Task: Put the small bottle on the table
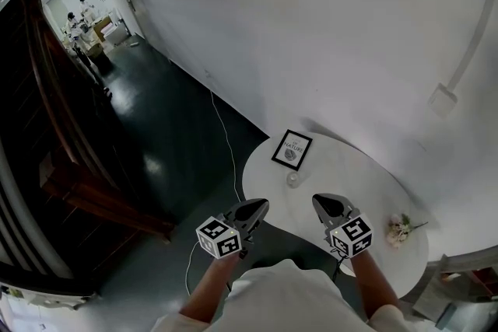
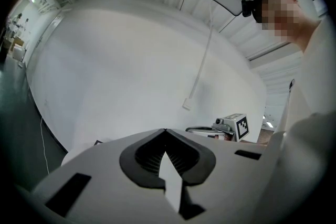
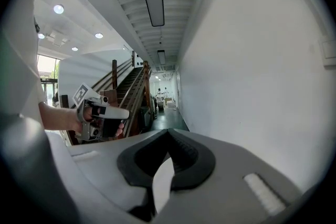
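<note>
Small clear bottle [image 1: 292, 179] seems set on the round white counter [image 1: 354, 167]; left gripper [image 1: 262, 204] and right gripper [image 1: 320, 200], fingers clenched empty, should back off gently.

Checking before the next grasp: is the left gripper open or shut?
Shut. The left gripper has its fingers meeting at the tips, nothing between them.

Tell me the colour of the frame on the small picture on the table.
Black frame around a white print; the head view shows it best.
</note>
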The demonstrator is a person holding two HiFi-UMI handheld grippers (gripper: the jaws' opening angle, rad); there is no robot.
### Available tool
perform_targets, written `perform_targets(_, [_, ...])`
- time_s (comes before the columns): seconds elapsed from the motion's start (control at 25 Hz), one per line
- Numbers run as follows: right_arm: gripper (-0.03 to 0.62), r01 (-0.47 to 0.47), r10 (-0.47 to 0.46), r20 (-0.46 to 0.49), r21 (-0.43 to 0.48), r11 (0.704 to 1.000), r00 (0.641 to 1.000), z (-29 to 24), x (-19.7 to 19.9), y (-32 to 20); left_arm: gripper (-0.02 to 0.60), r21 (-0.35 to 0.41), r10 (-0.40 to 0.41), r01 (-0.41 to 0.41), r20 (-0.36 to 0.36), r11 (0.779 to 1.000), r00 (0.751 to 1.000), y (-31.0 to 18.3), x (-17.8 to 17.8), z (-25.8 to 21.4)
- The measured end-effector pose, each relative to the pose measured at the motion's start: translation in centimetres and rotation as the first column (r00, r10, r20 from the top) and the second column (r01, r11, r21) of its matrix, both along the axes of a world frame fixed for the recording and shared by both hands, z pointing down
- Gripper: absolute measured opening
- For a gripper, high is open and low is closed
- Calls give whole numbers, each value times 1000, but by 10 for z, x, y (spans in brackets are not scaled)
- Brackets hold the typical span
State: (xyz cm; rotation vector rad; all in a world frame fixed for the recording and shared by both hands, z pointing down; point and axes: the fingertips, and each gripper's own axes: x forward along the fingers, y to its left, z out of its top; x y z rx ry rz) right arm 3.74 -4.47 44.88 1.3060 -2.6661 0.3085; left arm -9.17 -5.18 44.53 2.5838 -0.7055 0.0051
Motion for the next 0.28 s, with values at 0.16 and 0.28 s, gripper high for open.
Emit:
perform_targets(0.16, [11,-7,7,-2,0,1000,1000,-2,-5,-2,5,-2,-2,2,-4,1000,1000,-1,-8,-2])
perform_targets(0.28, [11,-7,7,-6,4,1000,1000,-4,-10,-4,5,0,-1,1,-4,1000,1000,-2,-13,-2])
